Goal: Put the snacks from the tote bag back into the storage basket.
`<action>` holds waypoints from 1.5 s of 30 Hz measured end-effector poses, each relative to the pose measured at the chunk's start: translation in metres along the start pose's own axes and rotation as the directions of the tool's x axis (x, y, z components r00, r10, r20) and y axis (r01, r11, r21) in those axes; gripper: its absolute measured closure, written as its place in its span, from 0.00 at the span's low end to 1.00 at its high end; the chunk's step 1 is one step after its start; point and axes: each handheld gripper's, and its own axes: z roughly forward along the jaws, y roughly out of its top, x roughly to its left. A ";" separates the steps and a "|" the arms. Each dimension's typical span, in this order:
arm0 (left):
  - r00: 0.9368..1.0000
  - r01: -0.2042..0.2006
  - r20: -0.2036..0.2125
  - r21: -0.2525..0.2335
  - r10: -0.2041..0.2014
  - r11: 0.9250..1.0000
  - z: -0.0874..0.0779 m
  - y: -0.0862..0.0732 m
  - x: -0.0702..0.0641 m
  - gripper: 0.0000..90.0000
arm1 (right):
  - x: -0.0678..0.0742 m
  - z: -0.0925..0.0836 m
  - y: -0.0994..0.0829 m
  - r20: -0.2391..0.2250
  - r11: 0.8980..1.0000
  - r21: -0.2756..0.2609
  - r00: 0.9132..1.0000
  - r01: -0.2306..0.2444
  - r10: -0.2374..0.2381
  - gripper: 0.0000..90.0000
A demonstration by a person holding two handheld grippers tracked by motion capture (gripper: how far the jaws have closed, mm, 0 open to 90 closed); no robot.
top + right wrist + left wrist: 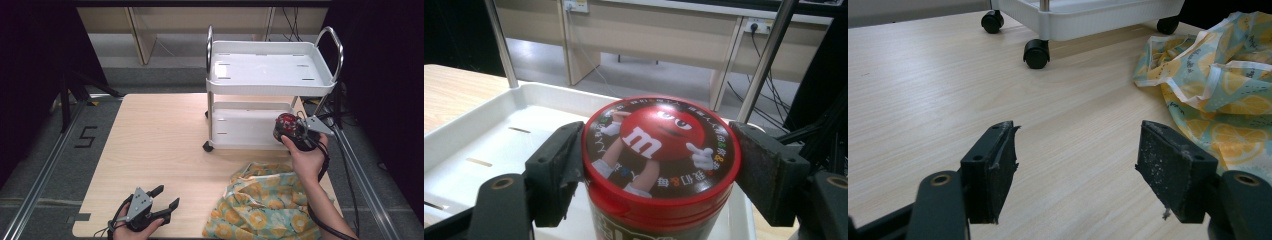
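Note:
A round candy tin with a red lid showing a red cartoon figure (pixel 659 150) sits between the jaws of my right gripper (pixel 659 165), which is shut on it. In the high view the tin (pixel 286 122) hangs at the right front corner of the cart's lower tray (pixel 240 125), held by my right gripper (pixel 295 131). The white two-tier cart (pixel 270 70) stands on the wooden table. My left gripper (pixel 165 197) rests near the table's front edge, open with nothing between its pads (pixel 993 170). A yellow lemon-print cloth (pixel 265 200) lies crumpled at front right.
The cart has black casters (pixel 1036 52) and chrome handles (pixel 334 47) at both ends. The cloth (pixel 1218 85) lies to the right of my left gripper. Bare wood (pixel 160 140) spreads across the left half of the table. Dark cables trail at the right edge.

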 end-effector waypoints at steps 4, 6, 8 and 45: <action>1.000 0.001 0.000 0.000 -0.001 1.000 0.000 0.000 0.000 0.35 | 0.000 0.002 -0.001 0.004 1.000 -0.007 1.000 -0.004 0.004 0.29; 1.000 0.004 0.006 -0.009 -0.004 1.000 0.001 0.000 0.000 0.35 | -0.001 0.002 0.000 0.002 1.000 0.006 1.000 0.001 -0.001 0.29; 1.000 0.002 0.007 -0.008 -0.002 1.000 0.001 0.000 0.001 0.35 | -0.001 0.004 0.000 -0.003 1.000 0.003 1.000 0.004 -0.004 0.29; 1.000 -0.024 0.009 -0.007 0.024 1.000 0.000 0.000 0.002 0.35 | -0.003 0.015 -0.006 0.014 0.999 0.039 1.000 0.013 -0.013 0.29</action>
